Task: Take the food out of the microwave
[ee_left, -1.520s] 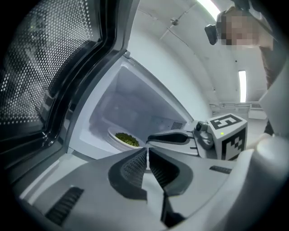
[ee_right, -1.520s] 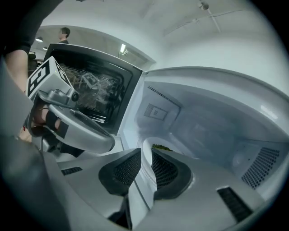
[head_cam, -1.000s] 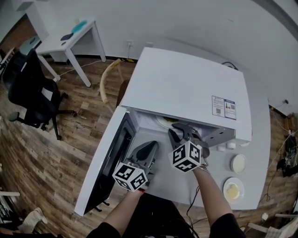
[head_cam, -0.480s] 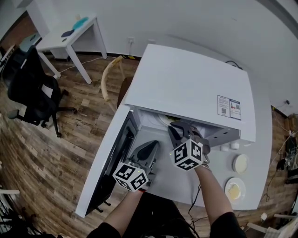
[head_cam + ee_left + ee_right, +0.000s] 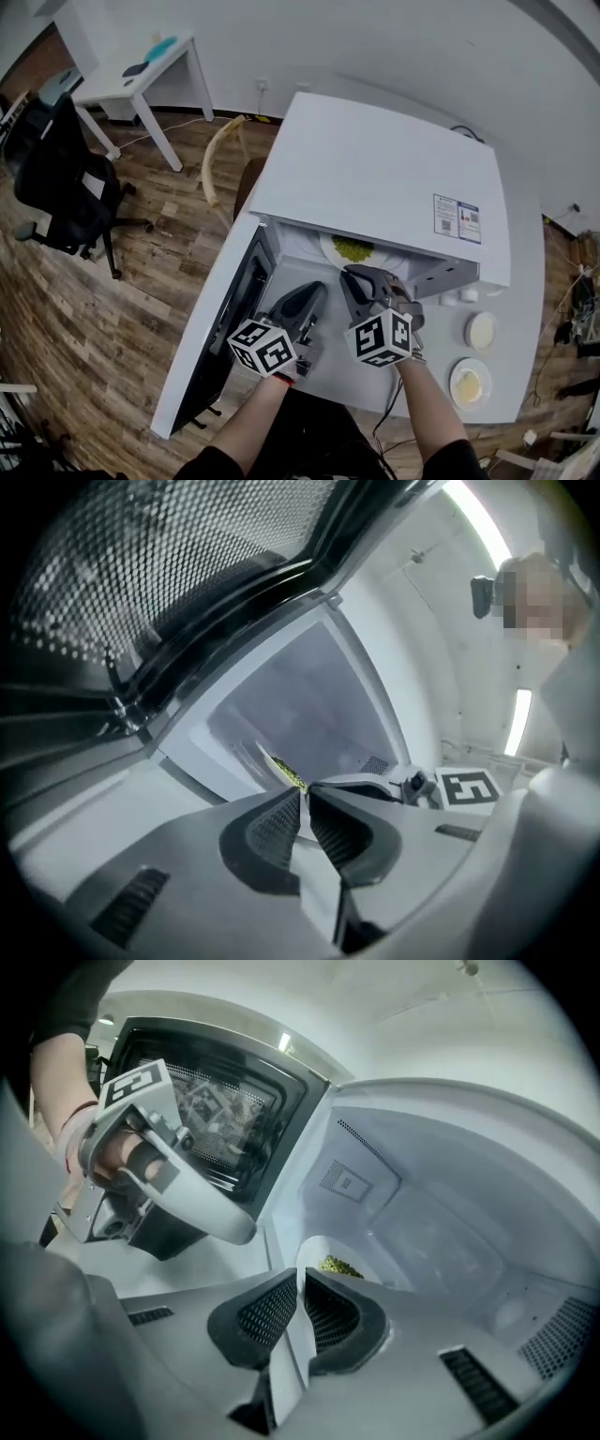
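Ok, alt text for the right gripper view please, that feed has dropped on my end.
The right claw is shut on the near rim of a white plate of green food inside the open microwave. At upper left, a hand holds the left claw, also shut, in front of the swung-open door with its mesh window.

low in the frame, seen from above: dark sleeves (image 5: 211,466) end above the elbows, and a thin red band (image 5: 283,379) circles the left wrist. the left gripper (image 5: 319,288) and right gripper (image 5: 352,274) are grey moulded shells with curved jaws, each topped by a white cube (image 5: 262,347) printed with black square markers. a thin black cable (image 5: 382,412) trails below the right one. close up, the pads (image 5: 267,1314) are dark and finely meshed.
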`<state>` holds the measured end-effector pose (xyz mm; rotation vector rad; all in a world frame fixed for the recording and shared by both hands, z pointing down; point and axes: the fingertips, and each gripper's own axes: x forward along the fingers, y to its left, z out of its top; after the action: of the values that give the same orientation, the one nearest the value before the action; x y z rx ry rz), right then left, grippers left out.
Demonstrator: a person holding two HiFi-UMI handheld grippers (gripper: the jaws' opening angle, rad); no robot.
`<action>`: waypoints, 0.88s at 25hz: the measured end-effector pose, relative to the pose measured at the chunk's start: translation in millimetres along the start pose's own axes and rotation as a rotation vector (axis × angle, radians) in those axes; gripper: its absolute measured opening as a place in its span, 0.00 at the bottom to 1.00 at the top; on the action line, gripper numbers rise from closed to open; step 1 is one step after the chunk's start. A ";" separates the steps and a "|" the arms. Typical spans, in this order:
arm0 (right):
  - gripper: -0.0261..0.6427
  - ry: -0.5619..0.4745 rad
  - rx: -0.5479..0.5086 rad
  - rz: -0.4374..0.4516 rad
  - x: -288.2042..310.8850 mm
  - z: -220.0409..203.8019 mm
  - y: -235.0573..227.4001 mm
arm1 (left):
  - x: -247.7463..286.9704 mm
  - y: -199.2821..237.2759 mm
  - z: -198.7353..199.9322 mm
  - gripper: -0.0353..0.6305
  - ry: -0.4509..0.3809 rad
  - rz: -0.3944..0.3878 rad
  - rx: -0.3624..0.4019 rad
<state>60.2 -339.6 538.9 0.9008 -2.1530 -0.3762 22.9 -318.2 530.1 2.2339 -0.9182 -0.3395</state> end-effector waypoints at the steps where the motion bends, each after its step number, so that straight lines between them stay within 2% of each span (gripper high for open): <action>1: 0.11 -0.006 0.002 -0.002 -3.2 -0.1 1.3 | 3.2 -1.0 -2.4 0.08 0.006 -0.010 -0.030; 5: 0.11 -0.035 0.011 -0.010 -15.8 0.2 5.2 | 14.9 -4.6 -9.4 0.10 -0.002 -0.053 -0.194; 7: 0.11 -0.049 0.018 -0.006 -21.6 0.1 6.8 | 18.7 -4.8 -11.1 0.15 -0.018 -0.063 -0.270; 12: 0.11 -0.067 0.013 0.018 -32.5 -5.5 13.3 | 26.7 -9.8 -18.9 0.17 -0.043 -0.110 -0.406; 15: 0.11 -0.069 -0.001 0.036 -37.9 -8.9 20.3 | 30.1 -17.3 -17.5 0.17 -0.061 -0.133 -0.452; 19: 0.11 -0.079 -0.019 0.052 -42.7 -8.8 28.6 | 30.3 -10.3 -34.0 0.17 -0.036 -0.106 -0.521; 22: 0.11 -0.073 -0.011 0.042 -42.9 -10.6 31.1 | 33.3 -15.9 -29.1 0.17 -0.048 -0.127 -0.525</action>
<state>73.0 -287.1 539.1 0.8461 -2.2311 -0.4051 68.6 -318.7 541.0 1.8041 -0.6208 -0.6179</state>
